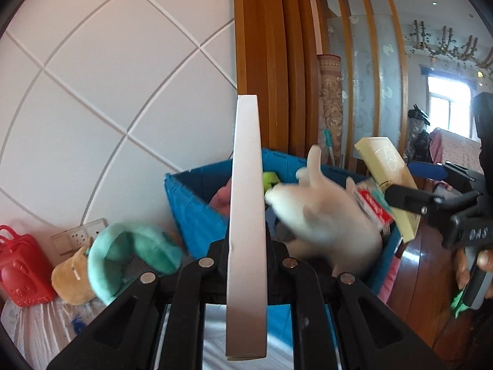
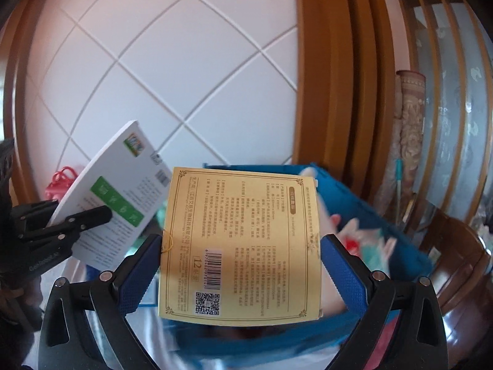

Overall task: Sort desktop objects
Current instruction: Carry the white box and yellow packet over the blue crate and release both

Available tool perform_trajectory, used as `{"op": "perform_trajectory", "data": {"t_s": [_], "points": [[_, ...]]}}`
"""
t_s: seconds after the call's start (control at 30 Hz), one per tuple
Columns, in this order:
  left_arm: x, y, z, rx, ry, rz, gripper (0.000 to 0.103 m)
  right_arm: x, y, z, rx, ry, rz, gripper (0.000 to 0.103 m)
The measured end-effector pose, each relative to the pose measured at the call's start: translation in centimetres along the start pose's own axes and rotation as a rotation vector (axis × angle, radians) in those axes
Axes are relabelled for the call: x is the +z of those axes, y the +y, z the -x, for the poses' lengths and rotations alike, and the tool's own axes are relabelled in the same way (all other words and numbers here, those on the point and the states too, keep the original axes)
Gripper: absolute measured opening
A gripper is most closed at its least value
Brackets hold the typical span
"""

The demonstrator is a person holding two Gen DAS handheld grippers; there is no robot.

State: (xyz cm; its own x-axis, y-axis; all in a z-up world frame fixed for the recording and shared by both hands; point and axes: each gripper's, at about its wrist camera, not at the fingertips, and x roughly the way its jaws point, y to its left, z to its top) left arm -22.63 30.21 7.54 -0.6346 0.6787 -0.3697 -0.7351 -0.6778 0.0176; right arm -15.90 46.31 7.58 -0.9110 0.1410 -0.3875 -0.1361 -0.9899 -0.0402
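My left gripper (image 1: 246,243) is shut on a thin white box (image 1: 246,185), seen edge-on and upright in the left wrist view. The right wrist view shows that box's (image 2: 117,197) green-labelled face with the left gripper (image 2: 92,215) clamped on it. My right gripper (image 2: 243,240) is shut on a flat yellow box (image 2: 240,246), its blue pads (image 2: 138,274) pressing both side edges. Both boxes hang just before and above a blue bin (image 1: 197,203) that holds a white plush toy (image 1: 326,215) and other items. The right gripper (image 1: 409,197) and yellow box (image 1: 391,178) also appear at the right.
Left of the bin lie a teal plush (image 1: 132,252), a tan plush (image 1: 74,280) and a red toy basket (image 1: 21,268) against the white panelled wall. A wooden pillar (image 1: 265,46) rises behind the bin. Dark wooden furniture (image 2: 456,262) stands to the right.
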Motion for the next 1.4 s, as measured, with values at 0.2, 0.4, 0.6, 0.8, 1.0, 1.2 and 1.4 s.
{"op": "perform_trajectory", "data": {"t_s": [0.2,0.4,0.6,0.8,1.0,1.2,1.4], "points": [[3.6,-3.5,-5.8,0.023,0.014,0.008,0.012,2.5,-8.1,-3.7,-0.038,0.019,0.001,0.102],[5.9,-4.6,-9.4,0.051,0.008,0.037,0.012,3.6,-13.2,-8.4,-0.046,0.049,-0.036,0.102],[7.3,-5.4,-12.6,0.101,0.036,0.043,0.012,4.4,-15.5,-11.8,-0.051,0.074,-0.037,0.102],[8.1,-5.6,-14.5,0.149,0.066,0.039,0.012,4.8,-16.9,-14.4,-0.054,0.1,-0.059,0.102],[8.9,-5.2,-15.4,0.178,0.091,0.036,0.012,5.0,-17.6,-16.5,-0.059,0.118,-0.09,0.102],[9.3,-5.5,-15.6,0.209,0.096,0.022,0.05,5.2,-18.1,-17.5,-0.035,0.132,-0.115,0.102],[9.7,-6.4,-13.3,0.223,-0.008,0.006,0.088,5.0,-18.0,-16.5,-0.03,0.099,-0.12,0.102]]}}
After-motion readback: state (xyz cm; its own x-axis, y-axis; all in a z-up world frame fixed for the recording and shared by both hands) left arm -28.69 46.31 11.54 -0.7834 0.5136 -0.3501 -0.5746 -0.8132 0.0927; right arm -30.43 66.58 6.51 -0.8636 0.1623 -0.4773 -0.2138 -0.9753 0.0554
